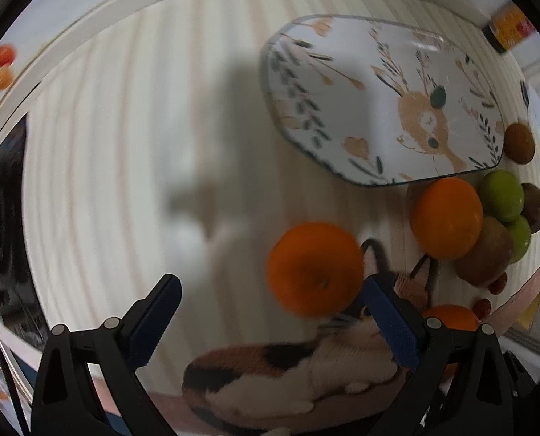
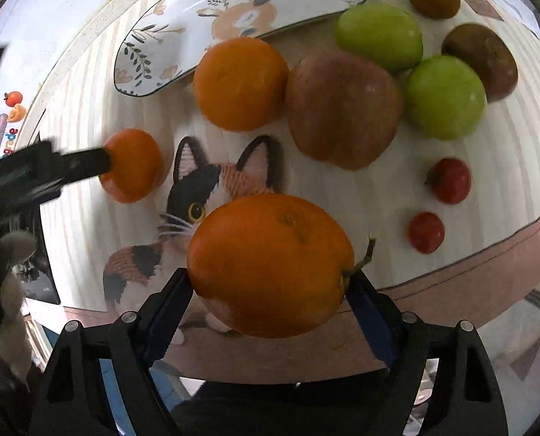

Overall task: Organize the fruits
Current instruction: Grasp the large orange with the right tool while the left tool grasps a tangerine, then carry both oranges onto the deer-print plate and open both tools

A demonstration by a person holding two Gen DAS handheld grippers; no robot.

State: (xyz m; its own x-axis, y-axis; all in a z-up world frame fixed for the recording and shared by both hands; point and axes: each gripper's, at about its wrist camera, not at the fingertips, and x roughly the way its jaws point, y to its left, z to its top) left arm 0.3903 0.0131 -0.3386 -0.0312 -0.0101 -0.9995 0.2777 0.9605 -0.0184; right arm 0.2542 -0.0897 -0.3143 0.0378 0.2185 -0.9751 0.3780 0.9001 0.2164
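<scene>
plate [image 1: 386,83] empty, nothing sorted | my right gripper [image 2: 270,290] clamps an orange [image 2: 270,265] | my left gripper [image 1: 270,312] open beside a small orange [image 1: 315,269] | other fruit loose on tabletop [image 1: 124,145]

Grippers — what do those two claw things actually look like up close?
Both look alike. The left gripper and the right gripper each have black, angular plastic arms with triangular cut-outs and small round silver pins at the joints. The jaws carry dark blue pads with fine ridges. No cables, labels or sleeves show.
</scene>
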